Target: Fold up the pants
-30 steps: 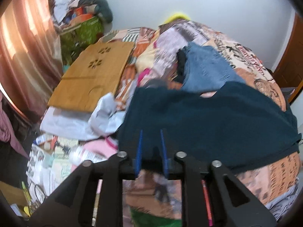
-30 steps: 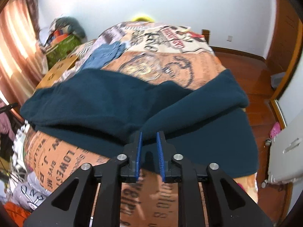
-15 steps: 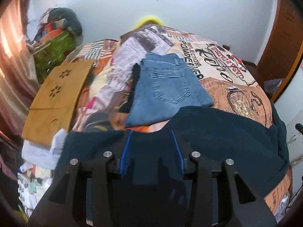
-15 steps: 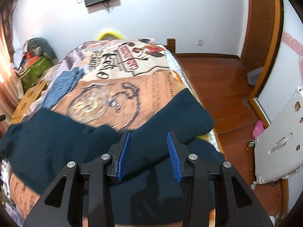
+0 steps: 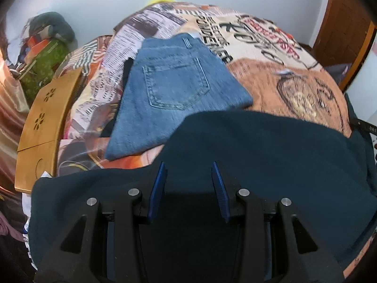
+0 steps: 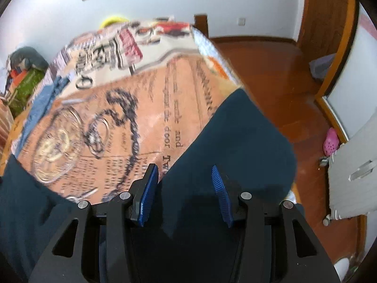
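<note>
Dark teal pants [image 5: 271,151] lie folded across the near end of the bed, spread left to right. My left gripper [image 5: 188,172] is open and empty, its blue pads just above the pants' left part. In the right wrist view the pants' right end [image 6: 245,146] hangs toward the bed's edge. My right gripper [image 6: 182,174] is open and empty above that end.
A folded pair of blue jeans [image 5: 174,89] lies on the printed bedspread [image 5: 282,75] beyond the teal pants. A wooden lap board [image 5: 44,118] and clutter sit at the left. Wooden floor [image 6: 294,85], a white rolling rack [image 6: 348,181] and a pink shoe [image 6: 331,141] are right of the bed.
Both grippers were shut on the teal pants a second ago; they opened, let the cloth go onto the bed, and have moved forward over it.
</note>
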`<state>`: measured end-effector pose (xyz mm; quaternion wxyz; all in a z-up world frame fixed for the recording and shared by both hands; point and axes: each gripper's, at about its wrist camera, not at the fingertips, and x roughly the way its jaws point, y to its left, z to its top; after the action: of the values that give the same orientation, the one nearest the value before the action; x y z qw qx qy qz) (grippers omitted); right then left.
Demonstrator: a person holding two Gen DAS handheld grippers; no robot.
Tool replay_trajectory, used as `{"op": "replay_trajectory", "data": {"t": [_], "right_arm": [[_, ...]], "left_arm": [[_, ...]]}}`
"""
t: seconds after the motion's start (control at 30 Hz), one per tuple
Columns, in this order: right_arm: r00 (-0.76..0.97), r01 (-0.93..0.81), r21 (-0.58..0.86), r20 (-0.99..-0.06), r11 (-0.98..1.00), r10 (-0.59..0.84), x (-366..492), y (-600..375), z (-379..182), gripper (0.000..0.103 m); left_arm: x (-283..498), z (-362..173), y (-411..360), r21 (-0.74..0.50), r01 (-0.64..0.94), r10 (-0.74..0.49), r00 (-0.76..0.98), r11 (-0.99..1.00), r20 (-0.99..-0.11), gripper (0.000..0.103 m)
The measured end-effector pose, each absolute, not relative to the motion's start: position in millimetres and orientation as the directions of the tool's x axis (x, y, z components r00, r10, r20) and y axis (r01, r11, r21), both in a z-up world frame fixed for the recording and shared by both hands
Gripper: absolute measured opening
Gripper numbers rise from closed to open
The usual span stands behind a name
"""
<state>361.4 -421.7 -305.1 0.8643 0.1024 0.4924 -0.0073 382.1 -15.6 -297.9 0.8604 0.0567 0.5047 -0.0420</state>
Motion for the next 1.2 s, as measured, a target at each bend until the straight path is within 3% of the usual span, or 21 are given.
{"op": "replay_trajectory", "data": {"t": [0.13,0.2,0.3,0.77,1.2], "right_arm": [[0.515,0.106,0.188,-0.850,0.976,0.108,365,-426,-313,0.042],[0.517,0.103,0.170,-0.851,0.980,0.093,365,-428,-312,0.024],[0.518,0.091,0.182,-0.848,0.979,0.110,361,-434,-308,0.010],[0.670,0.152,0.215,-0.740,0.965,0.059,270,-488,-232,0.009],[0.574,0.305,0.271,-0.817,0.913,0.051,188,-517,-295,0.009]], "left_arm": [[381,-303,-22,0.091,0.136,0.013,0.490,0.987,-0.872,0.041],[379,-302,-23,0.097,0.135,0.019,0.491,0.986,-0.871,0.041],[377,-297,-25,0.076,0.137,-0.001,0.486,0.988,-0.874,0.041],[334,-253,-67,0.074,0.206,-0.049,0.535,0.976,-0.843,0.050],[304,-246,-93,0.065,0.245,-0.078,0.532,0.967,-0.843,0.051]]}}
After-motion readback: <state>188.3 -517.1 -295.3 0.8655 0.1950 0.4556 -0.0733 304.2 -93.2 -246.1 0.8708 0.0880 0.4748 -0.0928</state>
